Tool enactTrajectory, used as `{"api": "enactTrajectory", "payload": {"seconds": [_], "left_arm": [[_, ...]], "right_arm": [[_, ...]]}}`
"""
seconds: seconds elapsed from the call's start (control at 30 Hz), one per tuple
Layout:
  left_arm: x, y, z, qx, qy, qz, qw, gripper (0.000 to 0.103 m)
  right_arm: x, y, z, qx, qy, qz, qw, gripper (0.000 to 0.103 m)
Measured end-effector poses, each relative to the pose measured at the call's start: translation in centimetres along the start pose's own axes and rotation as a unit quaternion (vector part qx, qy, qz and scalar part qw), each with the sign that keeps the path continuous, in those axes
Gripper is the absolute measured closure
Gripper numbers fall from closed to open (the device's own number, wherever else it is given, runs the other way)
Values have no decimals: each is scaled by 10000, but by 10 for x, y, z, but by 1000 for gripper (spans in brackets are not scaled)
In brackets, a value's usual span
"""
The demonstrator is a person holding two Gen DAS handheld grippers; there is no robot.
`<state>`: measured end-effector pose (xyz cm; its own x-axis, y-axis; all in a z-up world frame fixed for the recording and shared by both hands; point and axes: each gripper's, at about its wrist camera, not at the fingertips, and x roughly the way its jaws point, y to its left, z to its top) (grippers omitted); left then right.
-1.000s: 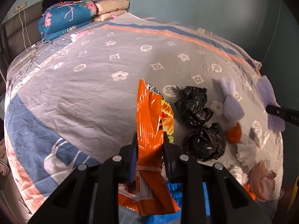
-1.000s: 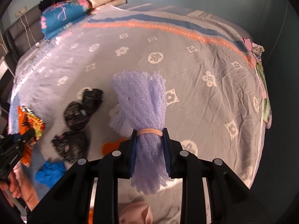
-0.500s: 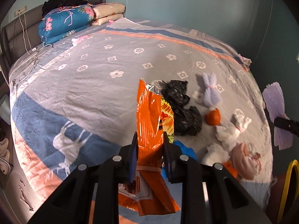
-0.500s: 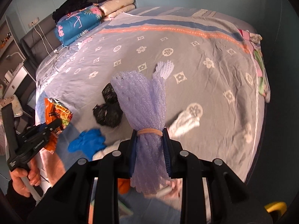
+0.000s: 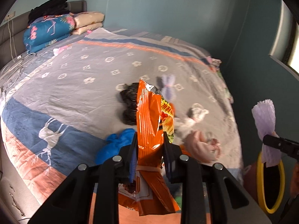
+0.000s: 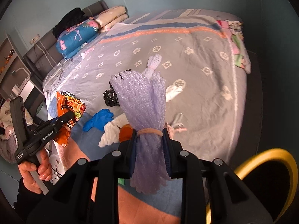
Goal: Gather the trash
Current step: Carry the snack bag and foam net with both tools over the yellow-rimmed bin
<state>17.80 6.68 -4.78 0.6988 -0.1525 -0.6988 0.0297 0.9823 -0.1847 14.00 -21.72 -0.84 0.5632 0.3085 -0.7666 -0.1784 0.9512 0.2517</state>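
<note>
walls [image 5: 168, 9]: teal | bed [image 5: 93, 93]: grey patterned cover, centre | headboard [image 6: 46, 37]: grey, 10 o'clock | folded quilts [image 5: 48, 31]: 10 o'clock | window [image 5: 293, 43]: bright, 2 o'clock | shelf [image 6: 11, 61]: 9 o'clock

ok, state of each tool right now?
Left tool: shut on the orange snack bag.
Right tool: shut on the purple foam net.
</note>
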Motion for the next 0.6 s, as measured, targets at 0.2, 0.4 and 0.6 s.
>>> {"api": "enactTrajectory", "payload": {"seconds": [0.2,0.4,0.6], "left_arm": [[-22,-42,-8,295,-133,-296,9990,80],[-37,-82,-12,551,-133,-653,9963,80],[-45,-129,-17,850,15,-1066,9907,80]], "right_arm": [[-38,-25,-23,289,-161,-32,9994,79],[-76,-52,-39,521,-404,-186,9976,78],[-110,-80,-52,762,-680,-450,9938,78]]}}
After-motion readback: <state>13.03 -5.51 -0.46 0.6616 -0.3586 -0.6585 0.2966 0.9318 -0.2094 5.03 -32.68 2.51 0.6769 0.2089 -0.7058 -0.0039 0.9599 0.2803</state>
